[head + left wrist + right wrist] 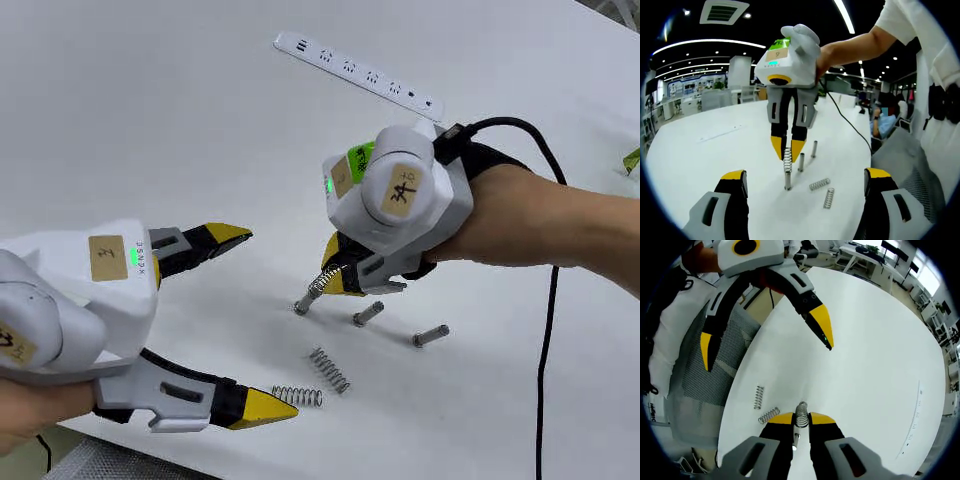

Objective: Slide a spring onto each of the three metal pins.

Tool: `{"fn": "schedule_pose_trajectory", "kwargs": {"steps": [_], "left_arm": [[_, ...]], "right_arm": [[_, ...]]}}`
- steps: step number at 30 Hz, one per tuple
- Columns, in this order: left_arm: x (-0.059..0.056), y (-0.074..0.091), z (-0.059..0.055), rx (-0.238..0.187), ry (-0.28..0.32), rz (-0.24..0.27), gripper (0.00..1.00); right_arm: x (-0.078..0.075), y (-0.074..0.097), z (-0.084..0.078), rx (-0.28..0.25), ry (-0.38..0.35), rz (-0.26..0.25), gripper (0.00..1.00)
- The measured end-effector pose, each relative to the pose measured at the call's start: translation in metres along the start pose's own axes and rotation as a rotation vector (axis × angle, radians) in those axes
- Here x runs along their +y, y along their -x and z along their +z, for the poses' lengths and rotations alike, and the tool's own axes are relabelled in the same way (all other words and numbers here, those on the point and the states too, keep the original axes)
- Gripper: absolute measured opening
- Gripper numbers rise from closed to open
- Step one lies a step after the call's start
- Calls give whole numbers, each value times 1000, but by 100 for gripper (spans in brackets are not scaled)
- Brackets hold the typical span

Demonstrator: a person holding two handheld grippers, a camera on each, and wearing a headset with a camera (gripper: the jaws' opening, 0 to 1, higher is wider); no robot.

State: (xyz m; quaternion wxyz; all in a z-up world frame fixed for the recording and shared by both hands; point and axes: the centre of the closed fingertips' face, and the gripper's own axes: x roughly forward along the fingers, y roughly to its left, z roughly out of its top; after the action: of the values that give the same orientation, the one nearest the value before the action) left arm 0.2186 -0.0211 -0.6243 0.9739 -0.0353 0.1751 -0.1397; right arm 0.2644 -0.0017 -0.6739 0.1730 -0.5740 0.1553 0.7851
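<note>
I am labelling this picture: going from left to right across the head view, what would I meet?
left gripper → pin under the spring → second pin → third pin → black cable

In the head view, the upper end of the spring [322, 283] is hidden between the jaws of the right gripper [338, 278], and those jaws are largely covered by that gripper's body. The forearm [560, 215] behind the right gripper is cut off by the picture's edge, as is the black cable [548, 330] trailing below it. A green object [632, 158] beyond the right gripper is cropped too far to be identified. The left gripper [268, 322], opposite the right gripper, is cut off at the corner. In the right gripper view, the pin [795, 441] is mostly hidden between the right gripper's jaws.
</note>
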Motion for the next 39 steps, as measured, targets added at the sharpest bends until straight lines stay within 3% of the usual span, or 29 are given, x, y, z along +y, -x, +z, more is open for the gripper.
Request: {"fn": "schedule_pose_trajectory", "kwargs": {"steps": [39], "left_arm": [[2,3,-7,3,21,1,95]], "right_arm": [[1,-33,-5,33,44,-10,12]]}}
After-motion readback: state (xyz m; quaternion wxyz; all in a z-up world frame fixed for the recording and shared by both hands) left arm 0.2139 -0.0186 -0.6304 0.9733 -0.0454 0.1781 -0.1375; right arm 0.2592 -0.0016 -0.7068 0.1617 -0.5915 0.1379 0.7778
